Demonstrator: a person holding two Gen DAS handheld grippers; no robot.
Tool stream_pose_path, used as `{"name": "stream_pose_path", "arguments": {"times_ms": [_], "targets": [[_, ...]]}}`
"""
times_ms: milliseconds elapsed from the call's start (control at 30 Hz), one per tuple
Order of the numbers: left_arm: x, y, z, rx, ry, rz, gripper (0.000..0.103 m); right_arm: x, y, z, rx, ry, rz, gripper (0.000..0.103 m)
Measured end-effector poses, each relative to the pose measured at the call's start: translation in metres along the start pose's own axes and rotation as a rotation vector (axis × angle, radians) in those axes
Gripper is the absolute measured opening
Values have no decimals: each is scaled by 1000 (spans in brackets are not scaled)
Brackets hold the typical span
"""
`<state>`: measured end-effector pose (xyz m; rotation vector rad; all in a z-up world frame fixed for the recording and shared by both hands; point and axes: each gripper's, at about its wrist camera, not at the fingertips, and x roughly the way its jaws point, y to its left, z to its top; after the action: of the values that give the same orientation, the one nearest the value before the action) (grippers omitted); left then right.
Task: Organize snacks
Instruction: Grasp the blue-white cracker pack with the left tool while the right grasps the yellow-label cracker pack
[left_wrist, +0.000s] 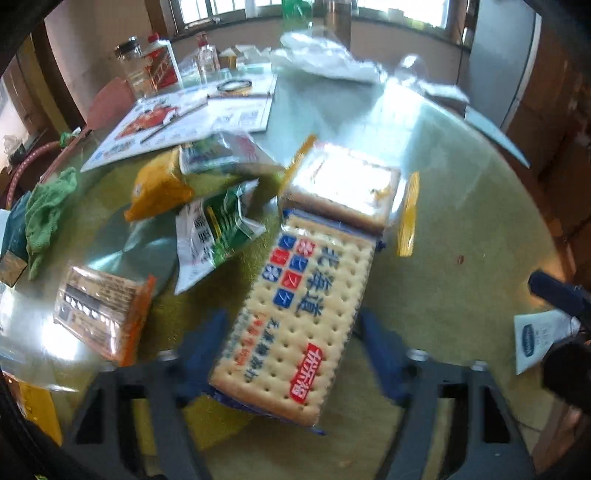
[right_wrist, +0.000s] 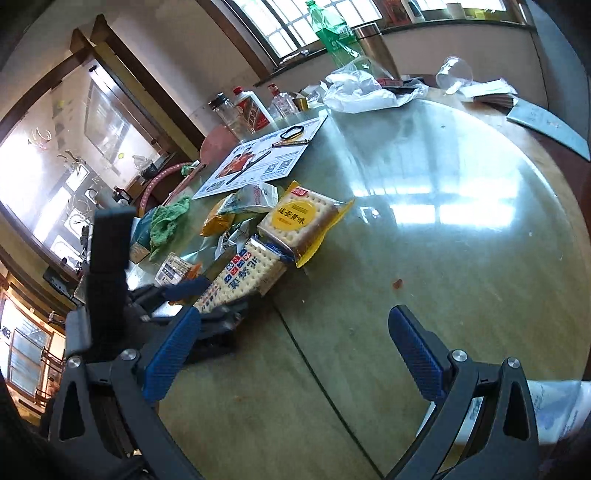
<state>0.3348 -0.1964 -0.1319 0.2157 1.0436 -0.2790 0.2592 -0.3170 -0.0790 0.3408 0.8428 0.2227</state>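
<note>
The blue-edged cracker pack (left_wrist: 295, 325) lies between the fingers of your left gripper (left_wrist: 291, 350), its long axis running straight out along them toward the yellow-wrapped cracker pack (left_wrist: 343, 184), which it touches or slightly overlaps at the far end. The blue fingers (left_wrist: 205, 347) stand on either side of the pack, close to its edges, but motion blur stops you telling whether they actually press on it, or whether it is lifted or flat on the table (left_wrist: 461, 229). Your right gripper (right_wrist: 295, 347) is wide open and empty, well to the right of the pile, over bare glass. The left is plainly the nearer one. The near end of the pack is partly hidden by the gripper frame. The loose packets (left_wrist: 207, 199) to the left overlap too much to count.
</note>
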Motion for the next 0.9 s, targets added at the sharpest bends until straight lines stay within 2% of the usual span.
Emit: {"name": "stream_pose_path", "arguments": {"times_ms": [133, 233, 333, 467, 567, 667, 900], "targets": [[-11, 10, -15, -29, -5, 14, 59, 6, -2, 12, -3, 18, 3, 102], [-29, 26, -42, -94, 6, 4, 57, 23, 0, 24, -13, 54, -12, 102], [-58, 43, -86, -168, -19, 22, 56, 43, 9, 35, -87, 69, -42, 102], [-99, 64, -150, -232, -58, -4, 55, 63, 9, 52, -139, 86, -78, 101], [-118, 77, -182, -268, -71, -25, 54, 71, 10, 59, -168, 100, -84, 101], [-130, 87, -201, -321, -81, -73, 54, 79, 16, 69, -204, 98, -107, 101], [-134, 99, -211, -362, -82, -57, 54, 123, 23, 89, -230, 179, -103, 101]]}}
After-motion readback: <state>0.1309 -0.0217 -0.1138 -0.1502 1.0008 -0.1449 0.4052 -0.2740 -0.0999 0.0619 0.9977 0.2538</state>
